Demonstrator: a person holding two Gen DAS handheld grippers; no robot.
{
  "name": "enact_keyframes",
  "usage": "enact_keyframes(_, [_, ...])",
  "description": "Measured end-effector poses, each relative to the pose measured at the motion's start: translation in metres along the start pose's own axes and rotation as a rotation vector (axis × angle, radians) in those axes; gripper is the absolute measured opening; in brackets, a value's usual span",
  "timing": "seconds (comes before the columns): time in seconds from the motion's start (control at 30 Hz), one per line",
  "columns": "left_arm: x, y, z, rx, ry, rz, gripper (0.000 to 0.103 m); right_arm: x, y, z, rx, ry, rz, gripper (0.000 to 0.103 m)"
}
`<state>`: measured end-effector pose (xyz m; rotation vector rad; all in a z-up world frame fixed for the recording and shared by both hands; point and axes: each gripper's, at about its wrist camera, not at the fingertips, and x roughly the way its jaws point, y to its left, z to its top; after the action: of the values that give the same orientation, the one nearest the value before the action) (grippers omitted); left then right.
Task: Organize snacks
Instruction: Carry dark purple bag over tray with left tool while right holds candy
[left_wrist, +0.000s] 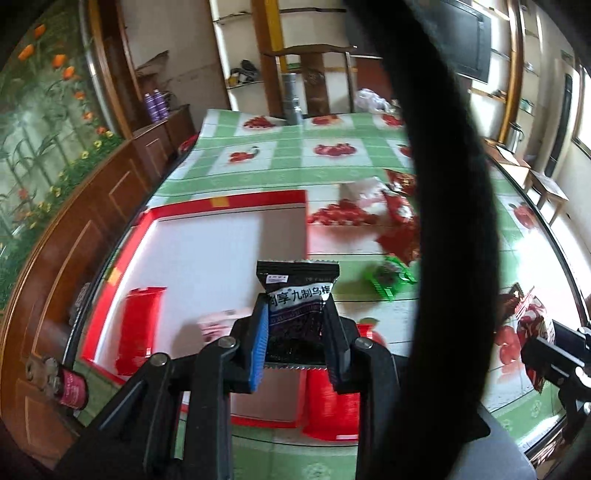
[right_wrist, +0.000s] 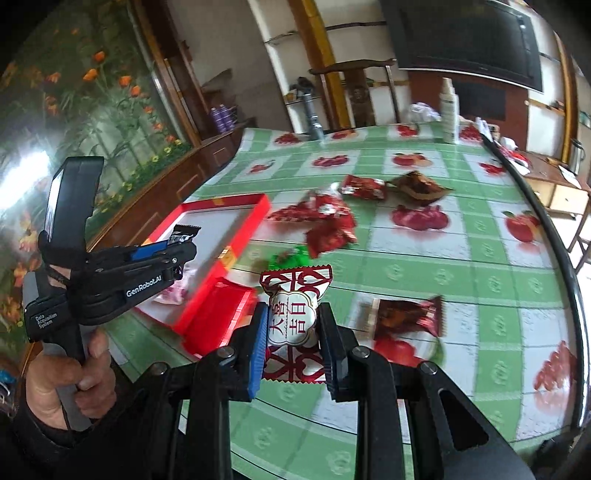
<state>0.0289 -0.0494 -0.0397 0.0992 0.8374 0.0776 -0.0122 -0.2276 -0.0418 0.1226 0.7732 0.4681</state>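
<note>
Both hands carried snacks toward the red tray (left_wrist: 229, 201).
We clamped the left gripper (left_wrist: 295, 325) fingers on a black packet (left_wrist: 299, 291), the right gripper (right_wrist: 293, 336) fingers on a red-and-white candy (right_wrist: 293, 317), to box them.

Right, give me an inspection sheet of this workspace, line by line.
Surface: table under a green checked fruit-print cloth.
Job's things: red box with white floor, a pink packet inside; loose red snack packets and a green packet on the cloth.
Clutter: white bottle at the far edge.
Grippers: left hand-held gripper shut on a black plum packet over the box; right hand-held gripper shut on a red-and-white candy packet.
Cables: a black strap crosses the left view.
Surroundings: chair, wall screen, flower mural.
</note>
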Motion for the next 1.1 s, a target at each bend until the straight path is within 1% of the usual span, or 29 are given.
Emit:
enact_keyframes(0.27, [0.002,0.034,-0.005,-0.055,0.003,0.040,0.028,0.025,0.033,0.011,-0.055,0.023,0.060,0.025])
enact_keyframes(0.43, [0.005,0.054,-0.008,-0.086,0.005,0.065,0.028,0.035,0.043,0.016,-0.067,0.026,0.082,0.025])
enact_keyframes(0.77, [0.019,0.094,-0.014,-0.152,0.034,0.111,0.028,0.070,0.071,0.030,-0.086,0.064,0.158,0.025])
enact_keyframes(0.93, [0.028,0.108,-0.017,-0.173,0.051,0.123,0.028,0.085,0.083,0.038,-0.097,0.077,0.179,0.025])
enact_keyframes(1.1, [0.038,0.122,-0.018,-0.197,0.071,0.119,0.028,0.106,0.091,0.049,-0.097,0.101,0.199,0.025])
